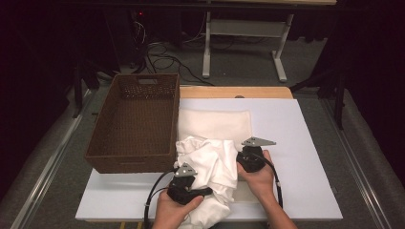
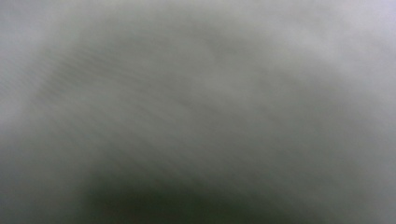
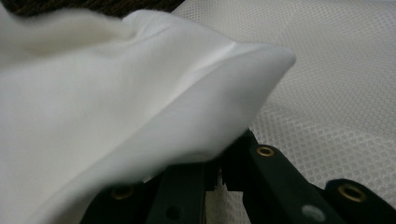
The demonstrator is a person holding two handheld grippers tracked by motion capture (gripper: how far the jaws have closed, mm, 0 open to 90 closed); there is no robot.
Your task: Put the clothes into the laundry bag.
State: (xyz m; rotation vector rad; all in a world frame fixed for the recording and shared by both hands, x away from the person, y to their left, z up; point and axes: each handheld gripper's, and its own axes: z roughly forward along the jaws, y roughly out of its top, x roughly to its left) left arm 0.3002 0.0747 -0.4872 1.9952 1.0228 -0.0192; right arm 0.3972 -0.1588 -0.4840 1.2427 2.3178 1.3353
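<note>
A: Where does the crumpled white satin-like cloth [image 1: 210, 164] lie?

B: It sits bunched on the white counter [image 1: 305, 143], at the near edge, partly over a flat folded cream cloth [image 1: 215, 121]. An empty brown woven rectangular basket [image 1: 136, 119] stands just to the left, close to both cloths.

A: And the two hand-held tools?

B: The right tool [image 3: 219, 175] is clenched on a fold of the white cloth; its black jaws pinch the fabric edge in the right gripper view. The left tool [image 1: 188, 183] presses into the cloth's near side. Its own view is a grey blur of fabric, so nobody can tell whether it grips or stands released.

A: What might go wrong?

B: The fabric looks slippery, so a thin pinch could slide out if the hands pull apart. A blind grab by the left tool may catch several layers, leaving the cloth twisted instead of spread. Dragging could also shift the cream cloth underneath.
</note>
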